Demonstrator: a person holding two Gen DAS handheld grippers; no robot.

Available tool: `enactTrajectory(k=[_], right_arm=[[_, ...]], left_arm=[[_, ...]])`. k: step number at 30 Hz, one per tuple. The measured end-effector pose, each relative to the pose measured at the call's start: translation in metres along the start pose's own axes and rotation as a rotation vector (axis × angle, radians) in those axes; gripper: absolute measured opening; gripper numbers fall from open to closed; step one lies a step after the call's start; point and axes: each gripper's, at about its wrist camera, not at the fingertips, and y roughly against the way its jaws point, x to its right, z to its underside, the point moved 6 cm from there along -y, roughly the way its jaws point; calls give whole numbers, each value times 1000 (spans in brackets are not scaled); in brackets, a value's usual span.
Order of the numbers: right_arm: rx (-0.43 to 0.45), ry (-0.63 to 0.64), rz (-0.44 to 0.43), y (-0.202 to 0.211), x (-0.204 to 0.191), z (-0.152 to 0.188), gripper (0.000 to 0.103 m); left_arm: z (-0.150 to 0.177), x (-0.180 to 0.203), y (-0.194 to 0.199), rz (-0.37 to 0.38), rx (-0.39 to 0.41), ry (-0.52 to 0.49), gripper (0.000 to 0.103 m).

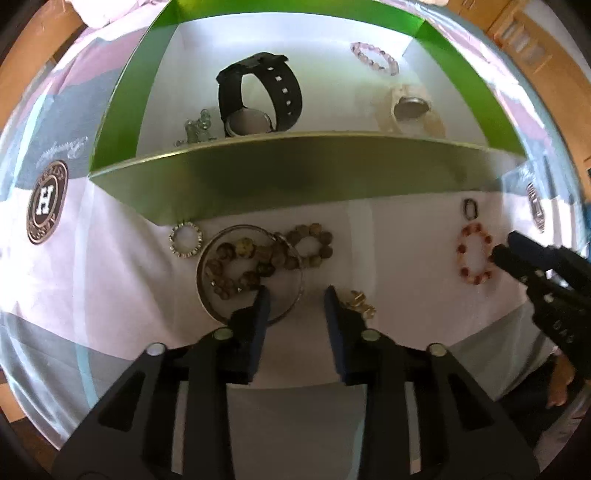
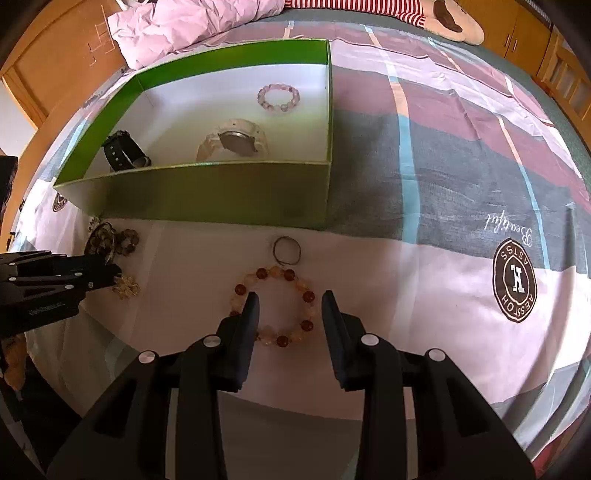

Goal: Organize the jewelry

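A green box point(image 1: 295, 170) point(image 2: 207, 195) with a white floor holds a black watch point(image 1: 258, 96) point(image 2: 123, 149), a white watch point(image 1: 410, 107) point(image 2: 232, 142), a pink bead bracelet point(image 1: 375, 57) point(image 2: 279, 96) and a small greenish piece point(image 1: 197, 127). In front of it on the bedsheet lie a silver bangle point(image 1: 251, 273), brown bead bracelets point(image 1: 273, 254) point(image 2: 118, 240), a sparkly ring point(image 1: 185, 239), a gold piece point(image 1: 360, 304) point(image 2: 127, 286), a red-orange bead bracelet point(image 1: 474, 253) point(image 2: 275, 306) and a thin dark ring point(image 2: 287, 250). My left gripper point(image 1: 297, 291) is open above the bangle's right edge. My right gripper point(image 2: 290, 297) is open over the red-orange bracelet.
The patterned sheet carries round brown logos point(image 1: 47, 201) point(image 2: 515, 278). A crumpled pink cloth point(image 2: 192, 22) and a plush toy point(image 2: 450, 18) lie behind the box. Wooden furniture point(image 2: 524, 26) stands around the bed.
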Motion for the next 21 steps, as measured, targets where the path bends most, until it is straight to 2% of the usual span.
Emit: enactTrajectory(k=[4, 9, 17, 21], right_arm=[[0, -16, 7, -4, 2, -2, 35], [23, -36, 8, -4, 5, -5, 35], [50, -70, -1, -7, 9, -9, 35], [104, -71, -18, -4, 4, -15, 35]], left_arm=[[-1, 3, 1, -21, 12, -13, 11], [-1, 6, 11, -30, 47, -18, 3], [0, 2, 55, -78, 173, -36, 4], [-2, 5, 61, -85, 189, -51, 3]])
